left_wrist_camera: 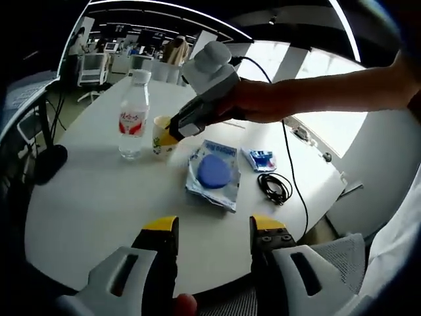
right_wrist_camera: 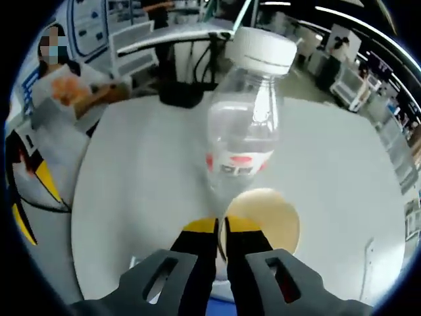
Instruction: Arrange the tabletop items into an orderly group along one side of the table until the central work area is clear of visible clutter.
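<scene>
A clear water bottle (left_wrist_camera: 133, 113) with a white cap and red label stands on the white round table (left_wrist_camera: 99, 197). Just right of it is a small paper cup (left_wrist_camera: 160, 139). My right gripper (left_wrist_camera: 172, 131), held by a hand, reaches in from the right and is shut on the cup's rim. In the right gripper view its jaws (right_wrist_camera: 220, 227) pinch the near rim of the cup (right_wrist_camera: 266, 224), with the bottle (right_wrist_camera: 245, 125) right behind. My left gripper (left_wrist_camera: 214, 230) hovers open over the near table edge. In front of it lies a flat blue packet (left_wrist_camera: 212, 172).
A small blue-and-white sachet (left_wrist_camera: 261, 159) and a coiled black cable (left_wrist_camera: 275, 186) lie right of the packet. A cord (left_wrist_camera: 289, 158) runs across the table's right side. Office chairs (left_wrist_camera: 92, 69) stand beyond the far edge. A person (right_wrist_camera: 72, 92) sits past the table.
</scene>
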A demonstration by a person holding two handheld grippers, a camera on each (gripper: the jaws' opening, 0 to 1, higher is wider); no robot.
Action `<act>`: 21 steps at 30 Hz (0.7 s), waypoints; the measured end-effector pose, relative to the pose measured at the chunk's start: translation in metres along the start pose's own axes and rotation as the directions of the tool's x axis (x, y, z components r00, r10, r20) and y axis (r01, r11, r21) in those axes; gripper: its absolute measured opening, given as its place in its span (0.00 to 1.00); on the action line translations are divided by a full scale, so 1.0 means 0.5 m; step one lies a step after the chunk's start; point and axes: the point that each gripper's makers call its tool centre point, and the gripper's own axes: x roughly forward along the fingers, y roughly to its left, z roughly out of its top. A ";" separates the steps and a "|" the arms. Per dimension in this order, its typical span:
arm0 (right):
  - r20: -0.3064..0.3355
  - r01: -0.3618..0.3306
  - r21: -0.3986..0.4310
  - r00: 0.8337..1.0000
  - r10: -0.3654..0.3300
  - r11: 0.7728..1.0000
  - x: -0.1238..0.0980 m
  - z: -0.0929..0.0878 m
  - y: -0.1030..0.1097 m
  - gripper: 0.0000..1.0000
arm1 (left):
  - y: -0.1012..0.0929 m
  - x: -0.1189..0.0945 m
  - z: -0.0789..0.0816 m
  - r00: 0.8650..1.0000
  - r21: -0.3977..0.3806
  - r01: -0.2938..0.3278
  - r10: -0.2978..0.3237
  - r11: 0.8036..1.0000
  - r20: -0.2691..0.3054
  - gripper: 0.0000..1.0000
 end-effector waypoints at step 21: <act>0.117 0.046 0.047 0.992 -0.051 0.998 -0.083 0.016 -0.015 0.13 | -0.003 0.009 -0.016 1.000 -0.063 0.001 -0.001 0.998 -0.006 0.41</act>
